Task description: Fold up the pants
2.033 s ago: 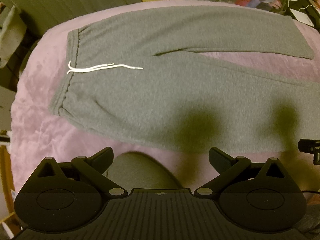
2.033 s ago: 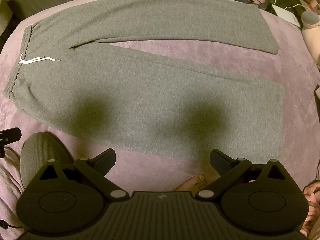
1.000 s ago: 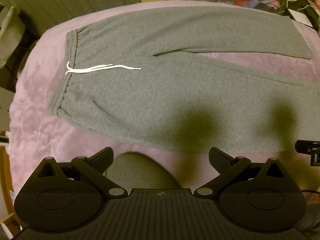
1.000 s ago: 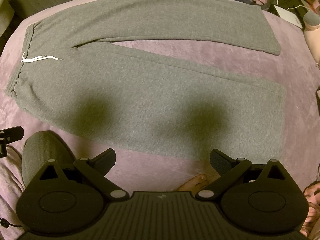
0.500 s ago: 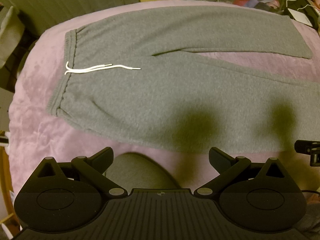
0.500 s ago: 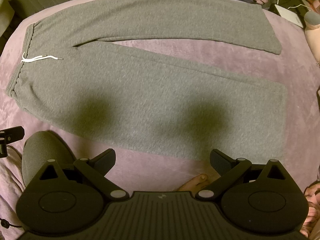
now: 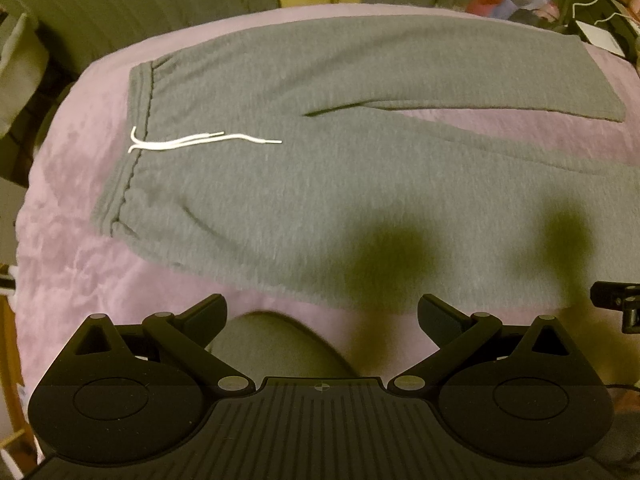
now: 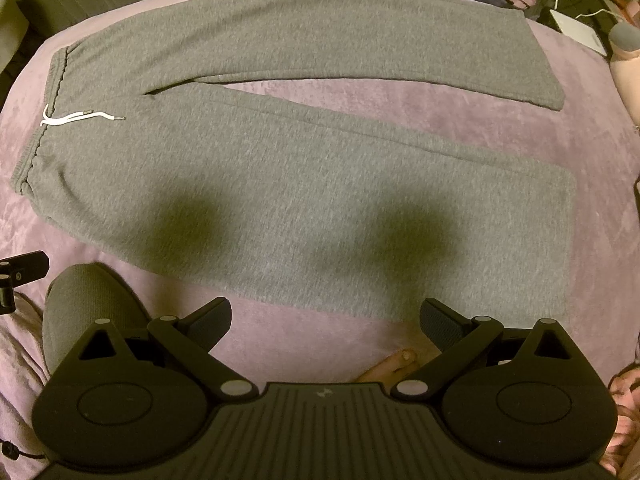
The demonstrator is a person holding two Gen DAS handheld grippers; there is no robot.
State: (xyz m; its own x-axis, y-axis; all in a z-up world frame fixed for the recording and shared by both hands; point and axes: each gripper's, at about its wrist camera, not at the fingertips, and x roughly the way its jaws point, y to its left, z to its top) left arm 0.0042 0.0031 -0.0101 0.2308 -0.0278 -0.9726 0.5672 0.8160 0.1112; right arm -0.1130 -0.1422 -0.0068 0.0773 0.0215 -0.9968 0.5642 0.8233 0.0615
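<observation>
Pants [image 7: 340,184] lie flat and spread out on the pink blanket [image 7: 68,208] in your left wrist view, waistband [image 7: 132,148] to the left with the white drawstring [image 7: 192,142] resting on the grey cloth, and the 2 legs running off to the right. Your left gripper [image 7: 320,312] hangs above the near edge of the fabric with its jaws spread wide and nothing between them. A knee [image 7: 276,344] in grey shows just beneath it, and the 2 dark shadows of the tools fall on the near leg.

From your right wrist view you see the whole garment: both legs open in a narrow V, the far leg [image 8: 360,40] and the near leg [image 8: 360,208] apart with blanket showing between them, cuffs to the right. Your right gripper [image 8: 326,316] is likewise wide open and empty, poised over the blanket just short of the near leg's edge; a bare toe [image 8: 400,360] peeks below it.

As far as you can judge, no fold is made yet: the pants are only laid out. All of the folding is left, starting with bringing 1 leg over the other.
</observation>
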